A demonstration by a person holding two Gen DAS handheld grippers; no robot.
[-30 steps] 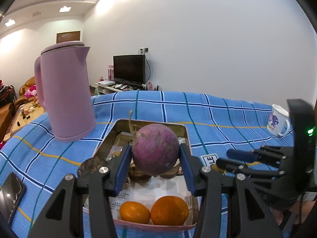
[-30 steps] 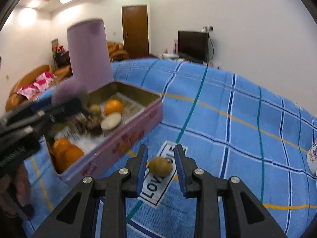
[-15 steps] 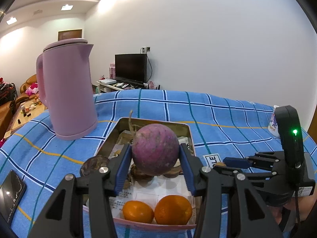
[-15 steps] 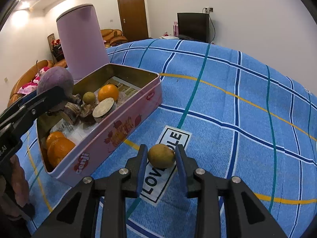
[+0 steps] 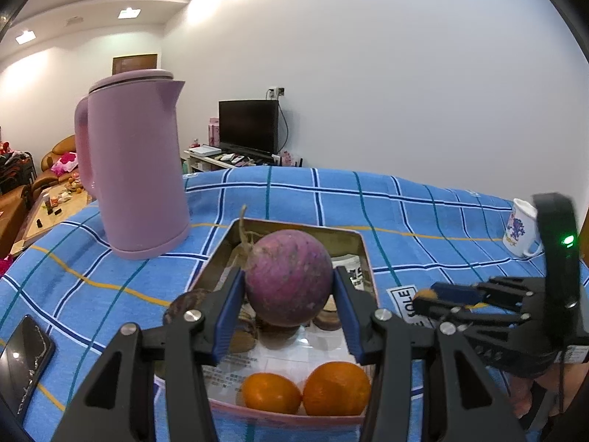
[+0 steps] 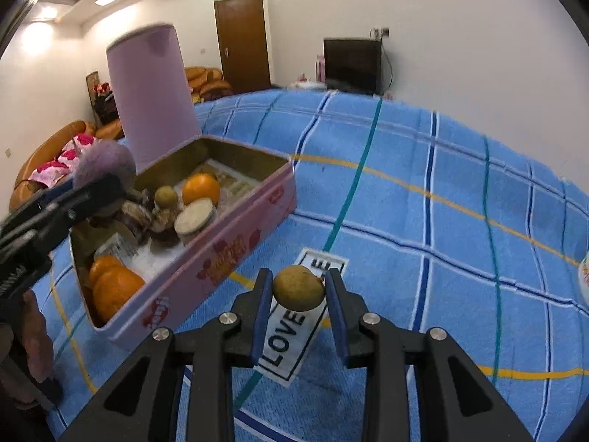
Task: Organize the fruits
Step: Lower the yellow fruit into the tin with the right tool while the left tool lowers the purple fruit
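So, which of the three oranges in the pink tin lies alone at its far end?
The round orange beside the small greenish fruit; the other two oranges sit together at the near end.

The worktop cloth (image 6: 460, 191) is sky blue, checked with white-edged navy, teal and yellow lines, and carries a white patch (image 6: 294, 320) with black letters. The tin (image 6: 221, 254) is pink outside with red and orange prints, dull gold inside, holding bright oranges (image 5: 305, 392). Each black claw has blue pads: the left claw (image 5: 289, 302) on a purple, speckled root (image 5: 289, 283), the right claw (image 6: 299, 294) on an olive-brown fruit (image 6: 299, 287); the kettle (image 5: 132, 162) is plain lilac-pink.
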